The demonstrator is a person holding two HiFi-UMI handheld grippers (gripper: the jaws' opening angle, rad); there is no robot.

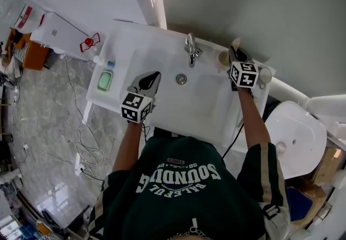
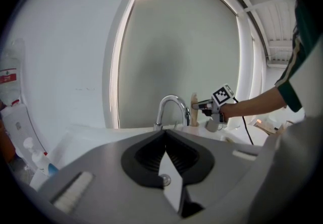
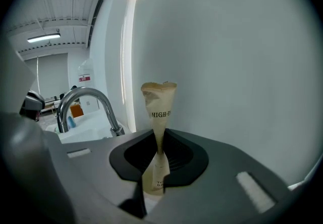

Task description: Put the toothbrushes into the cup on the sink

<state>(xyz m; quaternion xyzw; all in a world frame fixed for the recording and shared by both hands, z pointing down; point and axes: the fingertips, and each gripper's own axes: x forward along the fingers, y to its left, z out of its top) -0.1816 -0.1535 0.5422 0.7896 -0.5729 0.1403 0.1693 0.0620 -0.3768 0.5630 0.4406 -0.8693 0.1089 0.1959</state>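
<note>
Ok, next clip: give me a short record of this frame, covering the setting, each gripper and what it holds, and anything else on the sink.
setting: person standing at a white sink, faucet at the back
left gripper: jaws together, nothing between them, at the basin's left edge
right gripper: closed on a paper-wrapped toothbrush, held upright at the sink's back right
task state: toothbrush not in a cup, it is in the jaws
also on sink: green tray on the left ledge
</note>
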